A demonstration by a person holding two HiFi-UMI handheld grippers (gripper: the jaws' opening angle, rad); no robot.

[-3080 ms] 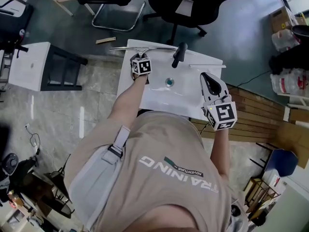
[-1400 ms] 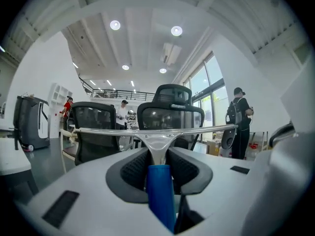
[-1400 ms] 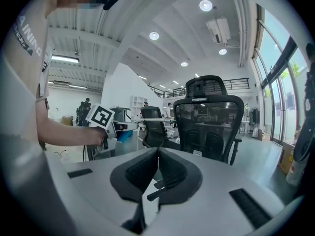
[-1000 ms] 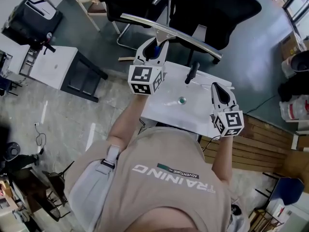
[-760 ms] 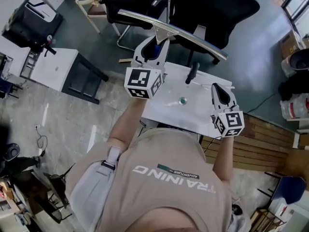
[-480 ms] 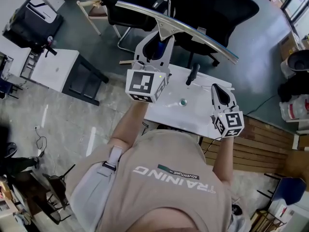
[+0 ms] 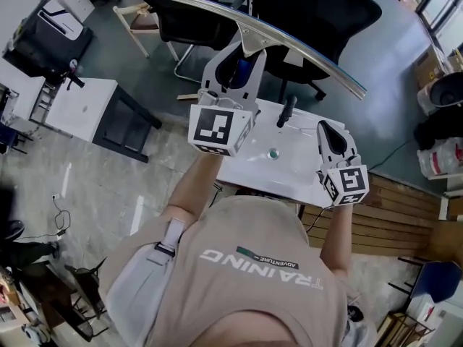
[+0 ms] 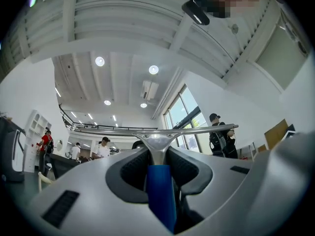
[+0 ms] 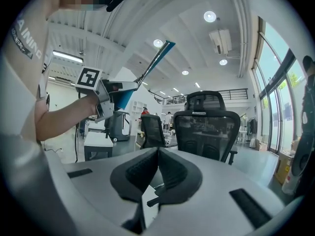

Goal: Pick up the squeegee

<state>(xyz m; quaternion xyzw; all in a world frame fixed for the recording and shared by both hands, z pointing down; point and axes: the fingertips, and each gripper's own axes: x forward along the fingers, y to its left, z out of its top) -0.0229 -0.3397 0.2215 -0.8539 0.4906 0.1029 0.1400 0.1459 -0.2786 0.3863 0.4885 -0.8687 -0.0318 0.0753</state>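
The squeegee has a long metal blade point(image 7: 289, 45) and a blue handle point(image 7: 243, 69). My left gripper point(image 7: 242, 58) is shut on that handle and holds the squeegee high above the white table point(image 7: 304, 183), blade slanting down to the right. In the left gripper view the blue handle point(image 8: 160, 195) sits between the pads, and the blade point(image 8: 157, 131) runs across beyond the tips. My right gripper point(image 7: 327, 130) hovers over the table's right side, jaws together and empty point(image 9: 157, 154). From there the raised squeegee point(image 9: 155, 58) shows at upper left.
On the table lie a black handled tool point(image 7: 287, 111) and a small teal round thing point(image 7: 273, 152). Black office chairs point(image 7: 318, 13) stand behind the table. A white side table point(image 7: 72, 103) is at the left, with several people far across the room.
My left gripper has lifted the squeegee off the table and higher toward the head camera, its blade tilting. The right gripper has risen slightly.
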